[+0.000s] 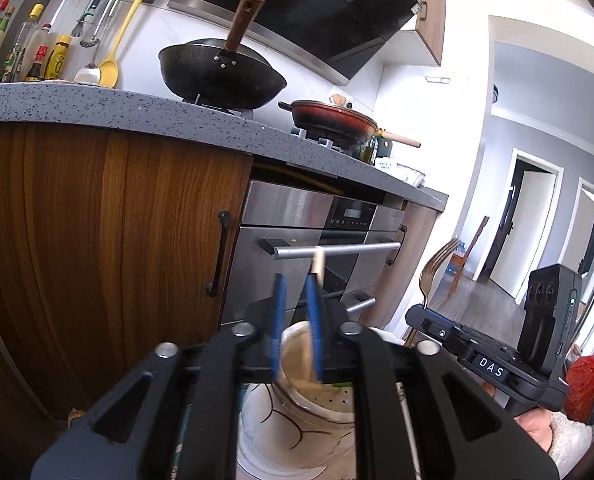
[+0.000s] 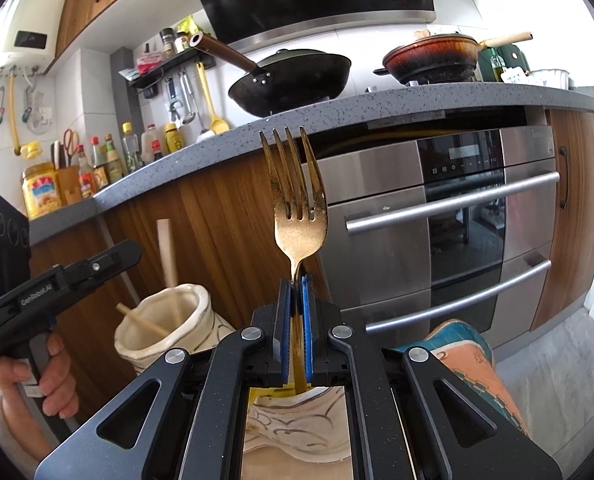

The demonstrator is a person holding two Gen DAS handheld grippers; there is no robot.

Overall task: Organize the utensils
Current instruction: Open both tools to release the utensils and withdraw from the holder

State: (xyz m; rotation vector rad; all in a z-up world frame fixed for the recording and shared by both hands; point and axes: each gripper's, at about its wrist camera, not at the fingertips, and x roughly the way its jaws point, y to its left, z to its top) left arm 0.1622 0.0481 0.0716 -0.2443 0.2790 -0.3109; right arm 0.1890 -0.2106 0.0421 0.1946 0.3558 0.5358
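Right gripper (image 2: 295, 292) clamping one fork (image 2: 297, 200), perhaps two chopsticks (image 2: 165, 252) in holder (image 2: 169, 332)

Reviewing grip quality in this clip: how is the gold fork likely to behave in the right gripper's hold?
The gold fork looks like rigid metal, so it probably won't flex. The right gripper pinches only its narrow neck, tines up; the polished surface may slip or pivot between the fingers. Its handle end drops out of sight below, near the cream ceramic holder.
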